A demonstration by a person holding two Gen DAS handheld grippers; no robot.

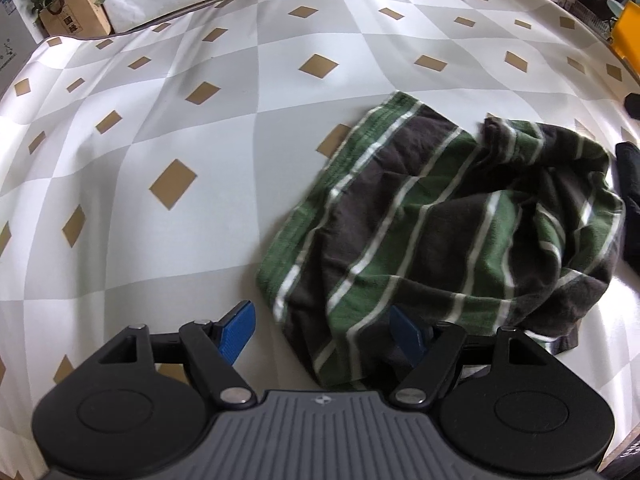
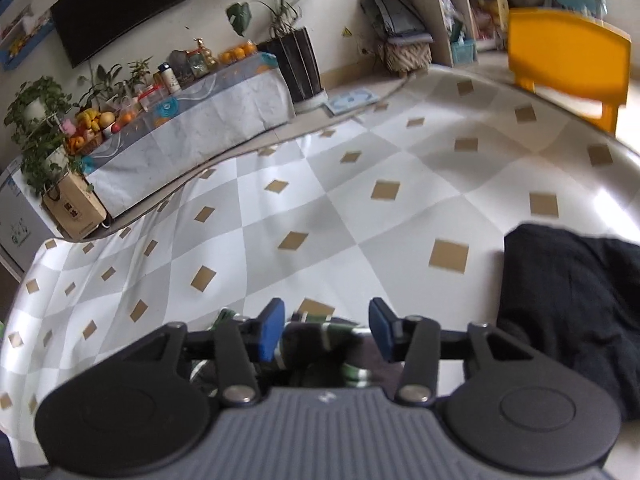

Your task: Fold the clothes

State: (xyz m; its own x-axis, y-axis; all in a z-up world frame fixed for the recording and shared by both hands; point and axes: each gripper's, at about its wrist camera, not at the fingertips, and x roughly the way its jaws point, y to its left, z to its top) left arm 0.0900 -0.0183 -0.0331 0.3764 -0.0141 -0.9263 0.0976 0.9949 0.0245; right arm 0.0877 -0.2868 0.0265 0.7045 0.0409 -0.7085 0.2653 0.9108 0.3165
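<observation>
Checkered cloth (image 1: 160,100): striped shirt (image 1: 440,216) crumpled, both grippers (image 1: 324,328) (image 2: 326,330) open

Left gripper (image 1: 324,332) and right gripper (image 2: 328,330): identical build. Ribbed grey housing with small emblem, 2 black round discs, black linkage arms on silver rivets, 2 blue textured pads.
</observation>
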